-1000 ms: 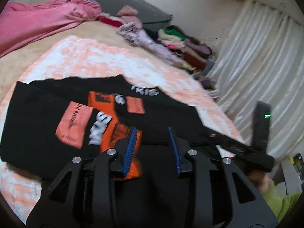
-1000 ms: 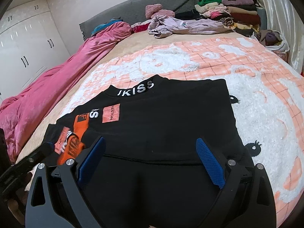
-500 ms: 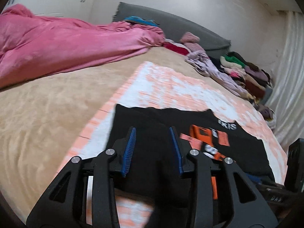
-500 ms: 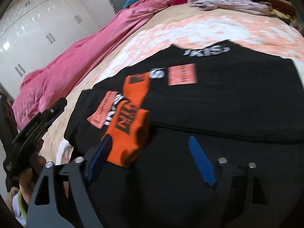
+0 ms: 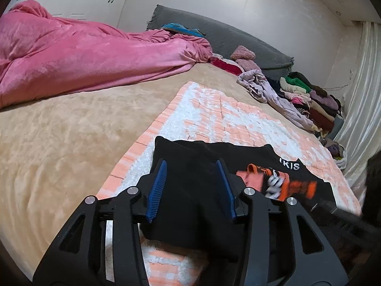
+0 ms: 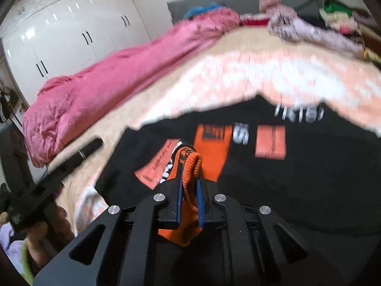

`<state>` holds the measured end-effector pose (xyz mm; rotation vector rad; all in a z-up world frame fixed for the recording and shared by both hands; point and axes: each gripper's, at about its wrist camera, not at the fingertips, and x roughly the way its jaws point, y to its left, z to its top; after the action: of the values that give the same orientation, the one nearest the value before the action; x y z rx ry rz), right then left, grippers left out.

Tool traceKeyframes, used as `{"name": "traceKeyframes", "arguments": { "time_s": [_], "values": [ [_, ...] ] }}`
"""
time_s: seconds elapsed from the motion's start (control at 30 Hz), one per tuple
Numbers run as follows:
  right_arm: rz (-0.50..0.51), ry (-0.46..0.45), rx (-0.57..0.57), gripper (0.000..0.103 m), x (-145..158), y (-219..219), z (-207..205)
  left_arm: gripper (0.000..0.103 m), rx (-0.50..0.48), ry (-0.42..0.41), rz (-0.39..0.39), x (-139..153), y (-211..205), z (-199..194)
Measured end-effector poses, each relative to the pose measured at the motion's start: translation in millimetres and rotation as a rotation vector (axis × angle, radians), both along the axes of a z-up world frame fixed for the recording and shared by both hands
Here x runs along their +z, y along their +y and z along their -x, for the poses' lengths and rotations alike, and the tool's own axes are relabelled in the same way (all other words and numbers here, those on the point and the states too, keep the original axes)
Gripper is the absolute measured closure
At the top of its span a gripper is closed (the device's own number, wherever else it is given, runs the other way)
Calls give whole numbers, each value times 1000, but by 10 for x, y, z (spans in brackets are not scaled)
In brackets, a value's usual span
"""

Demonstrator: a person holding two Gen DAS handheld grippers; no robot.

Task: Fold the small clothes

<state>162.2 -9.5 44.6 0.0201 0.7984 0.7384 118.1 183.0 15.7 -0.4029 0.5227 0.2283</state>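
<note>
A fold is starting on the black sweatshirt (image 5: pixel 190 190), spread on the peach blanket (image 5: pixel 214 112) over the bed (image 5: pixel 59 143). Right gripper (image 6: pixel 189 188) fingers have just clamped its orange cuff (image 6: pixel 191 166); next, carry the sleeve across. Left gripper (image 5: pixel 190 186), partly open and widening, straddles cloth ungripped.

The black sweatshirt (image 5: pixel 190 166) is matt knit cloth with smooth printed orange patches; its orange cuff (image 6: pixel 190 166) is ribbed. The pink duvet (image 5: pixel 83 54) has a velvety sheen, the beige bed cover (image 5: pixel 59 138) a plush nap. The wardrobe doors (image 6: pixel 66 28) are glossy white; the curtain (image 5: pixel 364 109) looks satiny.
</note>
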Motion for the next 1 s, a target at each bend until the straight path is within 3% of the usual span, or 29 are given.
{"name": "traceKeyframes", "arguments": {
  "time_s": [0.2, 0.37, 0.63, 0.73, 0.87, 1.0],
  "values": [
    [-28, -98, -53, 94, 458, -284, -132, 68, -28, -8, -28, 20, -63, -4],
    [15, -154, -181, 94, 640, -857, -299, 68, -57, -14, -58, 38, -140, -14],
    [88, -88, -321, 96, 378, -1509, -505, 64, -152, 19, -93, -7, -351, -119],
    [97, -77, -351, 96, 259, -1593, -503, 64, -185, 34, -130, 7, -494, -180],
    [105, -82, -383, 100, 203, -1687, -471, 64, -227, 62, -119, 37, -636, -306],
    [85, -63, -404, 99, 178, -1812, -473, 62, -259, 135, -153, 54, -874, -543]
  ]
}}
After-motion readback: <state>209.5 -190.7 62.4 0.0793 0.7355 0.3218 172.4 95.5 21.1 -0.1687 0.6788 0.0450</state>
